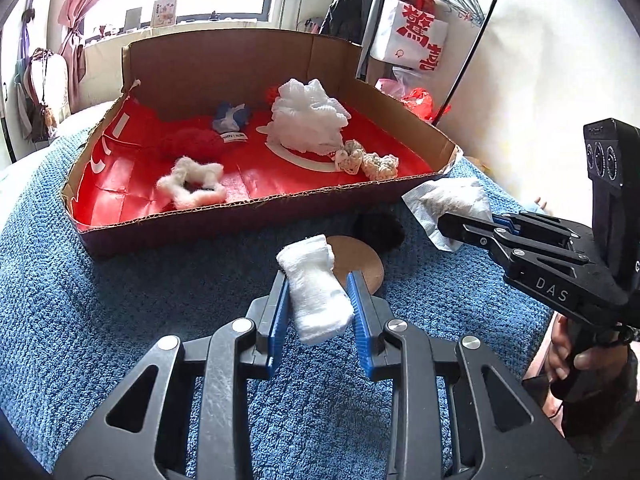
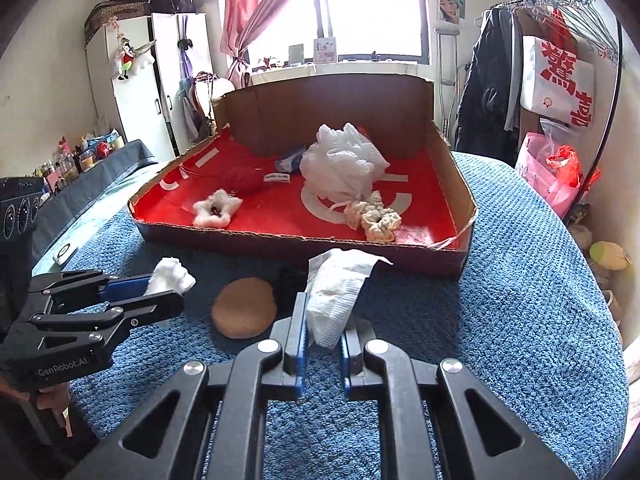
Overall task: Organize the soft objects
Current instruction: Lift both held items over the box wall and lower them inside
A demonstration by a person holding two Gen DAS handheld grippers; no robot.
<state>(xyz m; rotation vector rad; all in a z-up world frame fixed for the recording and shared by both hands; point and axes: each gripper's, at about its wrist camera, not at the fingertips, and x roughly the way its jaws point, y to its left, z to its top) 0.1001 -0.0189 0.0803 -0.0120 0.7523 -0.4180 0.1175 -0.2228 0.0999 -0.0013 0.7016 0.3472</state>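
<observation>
The white rolled cloth [image 1: 316, 288] sits clamped between the blue pads of the left gripper [image 1: 320, 300], lifted clear of the blue bedspread [image 1: 120, 320]. The crumpled white tissue [image 2: 340, 288] is pinched in the right gripper [image 2: 324, 320], its jaws nearly together on the thin sheet. Both grippers tilt downward toward the cardboard box [image 2: 304, 240] just ahead.

Already lying in the box on its red lining: a white mesh pouf [image 1: 308, 120], a cream crocheted scrunchie [image 1: 368, 162], a fluffy white star scrunchie [image 1: 192, 186], a red knitted piece [image 1: 192, 142] and a blue-and-white item [image 1: 232, 116]. Left on the bedspread — a tan round pad [image 2: 244, 308] and a black fuzzy thing [image 1: 378, 230] beside it. So the sorting looks well advanced; two pieces are in hand, two more wait.
</observation>
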